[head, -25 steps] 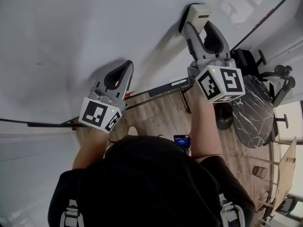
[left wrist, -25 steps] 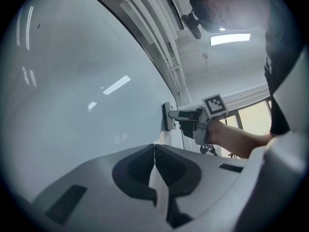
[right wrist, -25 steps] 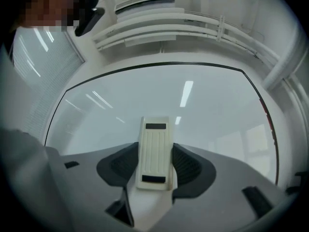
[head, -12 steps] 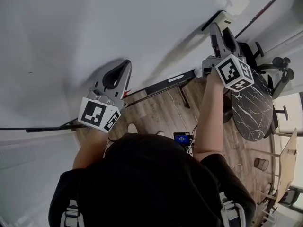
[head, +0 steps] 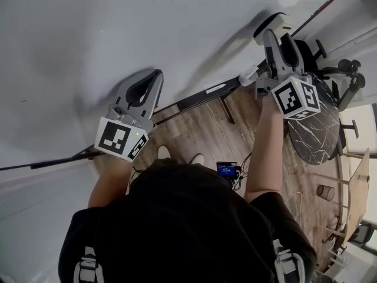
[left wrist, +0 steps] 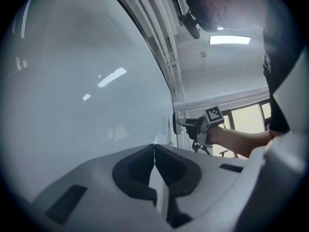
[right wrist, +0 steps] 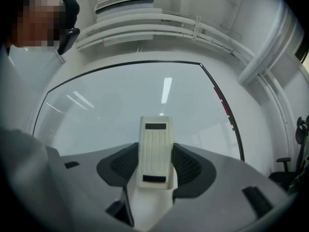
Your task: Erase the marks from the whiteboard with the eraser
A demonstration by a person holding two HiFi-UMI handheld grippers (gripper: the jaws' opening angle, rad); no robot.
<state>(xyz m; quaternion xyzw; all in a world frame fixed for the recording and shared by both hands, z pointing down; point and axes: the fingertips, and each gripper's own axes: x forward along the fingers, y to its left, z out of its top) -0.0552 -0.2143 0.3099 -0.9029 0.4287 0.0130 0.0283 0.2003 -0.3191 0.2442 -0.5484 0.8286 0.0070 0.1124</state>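
Note:
The whiteboard (head: 118, 28) fills the upper left of the head view, and I see only one tiny dark speck (head: 23, 101) on it. My right gripper (head: 272, 31) is shut on the white ribbed eraser (head: 268, 22), which rests against the board near its right frame edge. In the right gripper view the eraser (right wrist: 155, 151) stands upright between the jaws, in front of the clean board (right wrist: 120, 105). My left gripper (head: 147, 82) is shut on nothing and points at the lower part of the board. The left gripper view shows its jaws closed together (left wrist: 154, 148) and the right gripper (left wrist: 195, 125) far off.
A dark tray rail (head: 200, 97) runs along the board's lower edge. On the wooden floor to the right stand a round marble-top table (head: 315, 135) and black office chairs (head: 344, 75). A red strip (right wrist: 218, 98) lies on the board's right frame.
My right gripper has carried the eraser to the right across the board, up to its right edge. The left gripper has hardly moved.

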